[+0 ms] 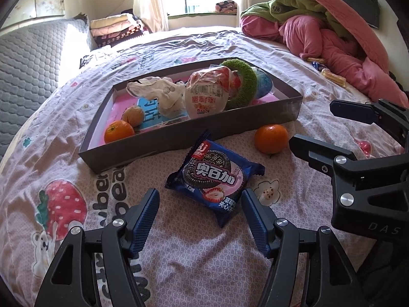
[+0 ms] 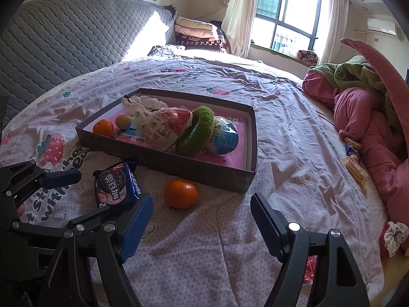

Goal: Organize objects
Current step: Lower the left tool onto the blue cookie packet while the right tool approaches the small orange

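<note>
Just in front of the shallow grey box (image 1: 194, 138), a blue cookie packet (image 1: 214, 179) lies flat on the patterned bedsheet (image 1: 194, 255), and a loose tangerine (image 1: 271, 138) sits beside it, close to the box's near wall but apart from the packet. Inside the box rest two more tangerines (image 1: 119, 132) at one end, a crumpled white bag (image 1: 158, 94), a red-and-white wrapped bun (image 1: 208, 94), a green fuzzy ring (image 1: 242, 84) propped against the bun, and a blue-and-white packet (image 2: 225, 138) behind the ring.

The left claw (image 1: 200, 220) hovers low over the sheet with its blue-padded fingers (image 1: 147, 215) spread wide; the near corner of the cookie packet lies between them, untouched. The right claw (image 2: 202, 222) also stands apart and empty, aimed at the sheet with the loose tangerine just ahead of its tips. Each claw shows at the edge of the other's view.

Farther off, pink and green bedding (image 1: 332, 41) is heaped at the bed's edge, with small snack packets (image 2: 354, 161) beside it.
</note>
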The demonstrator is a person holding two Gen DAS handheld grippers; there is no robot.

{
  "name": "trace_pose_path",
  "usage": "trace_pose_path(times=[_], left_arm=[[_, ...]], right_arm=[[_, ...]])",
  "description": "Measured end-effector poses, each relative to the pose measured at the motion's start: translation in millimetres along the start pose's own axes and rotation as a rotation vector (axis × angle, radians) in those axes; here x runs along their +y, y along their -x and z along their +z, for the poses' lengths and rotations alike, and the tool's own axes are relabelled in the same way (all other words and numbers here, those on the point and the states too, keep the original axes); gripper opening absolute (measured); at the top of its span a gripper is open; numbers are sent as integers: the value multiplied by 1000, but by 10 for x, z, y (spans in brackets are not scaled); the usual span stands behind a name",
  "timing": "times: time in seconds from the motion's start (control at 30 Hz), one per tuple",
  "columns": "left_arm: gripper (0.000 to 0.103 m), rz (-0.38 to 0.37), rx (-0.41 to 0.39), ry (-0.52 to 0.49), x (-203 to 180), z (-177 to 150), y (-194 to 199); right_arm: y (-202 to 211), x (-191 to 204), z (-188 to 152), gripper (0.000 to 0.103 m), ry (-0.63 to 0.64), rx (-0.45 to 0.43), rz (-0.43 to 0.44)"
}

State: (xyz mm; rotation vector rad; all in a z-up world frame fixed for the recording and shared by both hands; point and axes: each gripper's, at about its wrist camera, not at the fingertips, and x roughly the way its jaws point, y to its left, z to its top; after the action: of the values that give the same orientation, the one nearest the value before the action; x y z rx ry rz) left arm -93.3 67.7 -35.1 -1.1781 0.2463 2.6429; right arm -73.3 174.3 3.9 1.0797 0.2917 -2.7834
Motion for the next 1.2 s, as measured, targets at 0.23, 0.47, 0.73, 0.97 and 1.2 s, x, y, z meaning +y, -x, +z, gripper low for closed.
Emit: trace_pose_path(times=[0.23, 0.47, 0.73, 0.97, 1.2], left_arm=[[71, -17, -11, -23, -13, 37, -106], [74, -34, -20, -22, 47, 85, -212], [74, -48, -13, 3, 119, 134, -346], [75, -44, -10, 7, 126, 141, -420], [76, -37, -14, 0, 122, 156, -458]], right_arm=[[-135, 33, -5, 78, 5, 36, 14], [-296, 29, 29, 78, -24, 76, 51], [-447, -3, 80, 75, -65, 98, 77], [-568, 39, 82, 58, -60, 127, 75], [-649, 44, 86, 44, -67, 137, 107]])
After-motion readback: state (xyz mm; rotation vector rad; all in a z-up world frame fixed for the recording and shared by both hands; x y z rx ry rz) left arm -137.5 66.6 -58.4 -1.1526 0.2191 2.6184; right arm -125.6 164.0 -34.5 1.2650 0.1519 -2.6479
